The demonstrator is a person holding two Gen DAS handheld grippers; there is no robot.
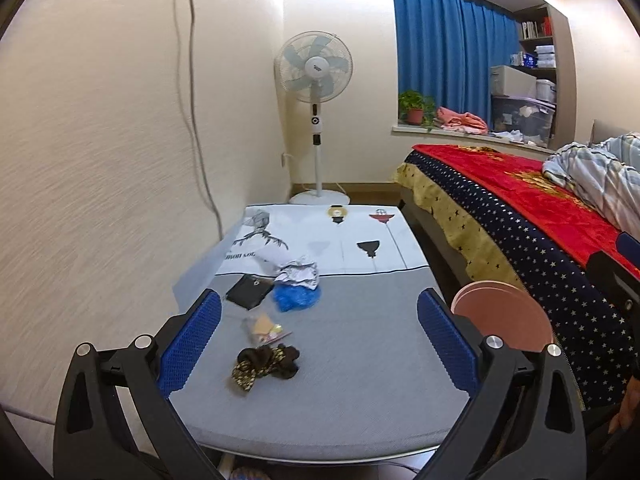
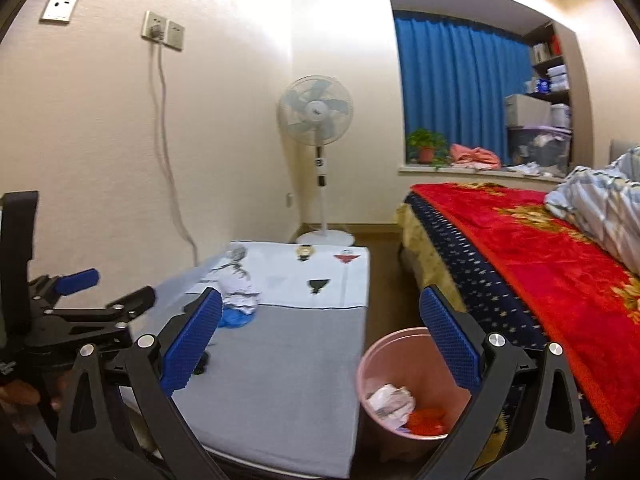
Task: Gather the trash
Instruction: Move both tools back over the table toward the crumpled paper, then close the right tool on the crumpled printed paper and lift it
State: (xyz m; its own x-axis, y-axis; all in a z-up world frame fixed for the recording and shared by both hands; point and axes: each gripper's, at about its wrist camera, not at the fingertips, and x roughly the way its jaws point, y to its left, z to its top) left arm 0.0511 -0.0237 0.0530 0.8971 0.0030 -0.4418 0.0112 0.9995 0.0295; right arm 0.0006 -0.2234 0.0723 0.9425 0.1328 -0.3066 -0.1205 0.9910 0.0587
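Note:
Trash lies on a low table (image 1: 360,380): a dark brown and gold crumpled wrapper (image 1: 264,365), a small clear packet (image 1: 264,327), a blue crumpled bag (image 1: 297,298), a white crumpled bag (image 1: 298,273) and a black flat pouch (image 1: 249,290). My left gripper (image 1: 318,340) is open and empty, above the table's near end, around the wrapper in view. A pink bin (image 2: 404,384) stands on the floor right of the table and holds crumpled white paper (image 2: 390,400) and something red. My right gripper (image 2: 320,344) is open and empty, above the table edge and bin.
A bed (image 2: 540,264) with a red blanket runs along the right, close to the bin. A standing fan (image 1: 314,76) is behind the table. A wall with a cable (image 1: 192,80) borders the table's left side. The left gripper (image 2: 80,304) shows at the left of the right wrist view.

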